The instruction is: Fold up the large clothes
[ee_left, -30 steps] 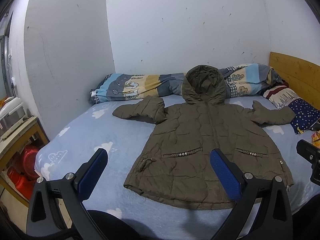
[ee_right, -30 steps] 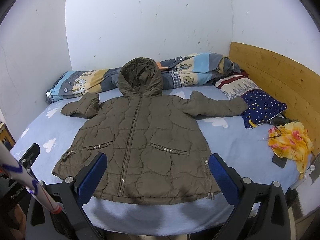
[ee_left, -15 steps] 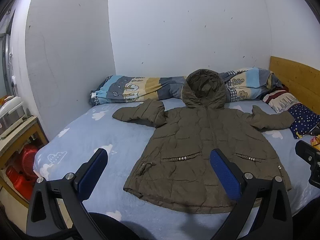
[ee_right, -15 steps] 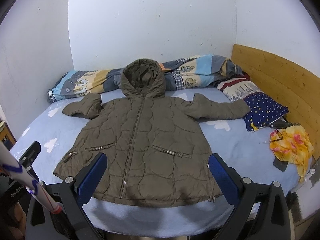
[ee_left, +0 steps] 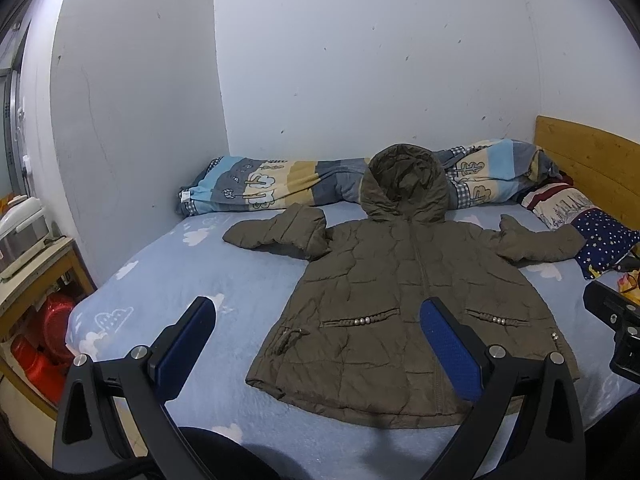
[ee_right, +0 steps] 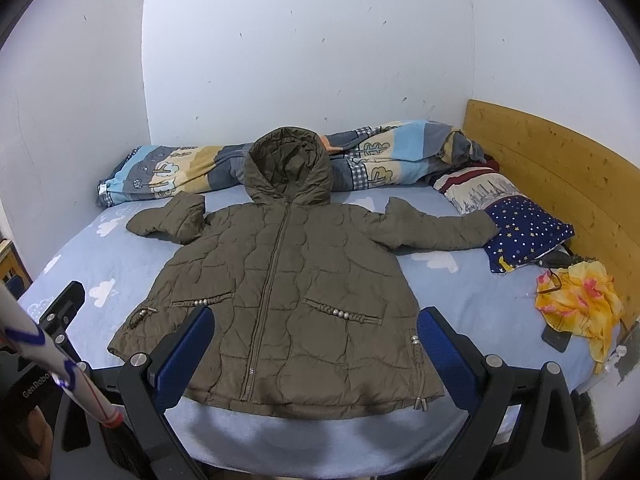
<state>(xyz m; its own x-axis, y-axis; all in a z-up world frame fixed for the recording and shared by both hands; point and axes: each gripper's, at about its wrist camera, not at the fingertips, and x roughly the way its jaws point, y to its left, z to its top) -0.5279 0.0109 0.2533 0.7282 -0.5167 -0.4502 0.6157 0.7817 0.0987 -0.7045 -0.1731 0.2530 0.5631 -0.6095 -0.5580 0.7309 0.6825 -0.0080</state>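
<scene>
An olive quilted hooded jacket (ee_left: pixel 404 292) lies flat, front up and zipped, on the blue cloud-print bed (ee_left: pixel 168 280). It also shows in the right wrist view (ee_right: pixel 280 280). Its left sleeve (ee_right: pixel 172 220) is bent back on itself; its right sleeve (ee_right: pixel 436 228) stretches out toward the pillows. My left gripper (ee_left: pixel 316 344) is open and empty, held above the bed's near edge left of the jacket's hem. My right gripper (ee_right: pixel 316 344) is open and empty, above the hem.
A rolled patterned quilt (ee_right: pixel 200 168) lies along the far wall. Pillows (ee_right: pixel 520 224) and a wooden headboard (ee_right: pixel 560 184) stand at the right. A yellow cloth (ee_right: pixel 580 304) and a phone (ee_right: pixel 554 338) lie near the right edge. A side table with red basins (ee_left: pixel 36 320) stands at the left.
Both grippers have tilted up and drawn back slightly, so the jacket sits lower and a little smaller in both views. Both stay open and empty.
</scene>
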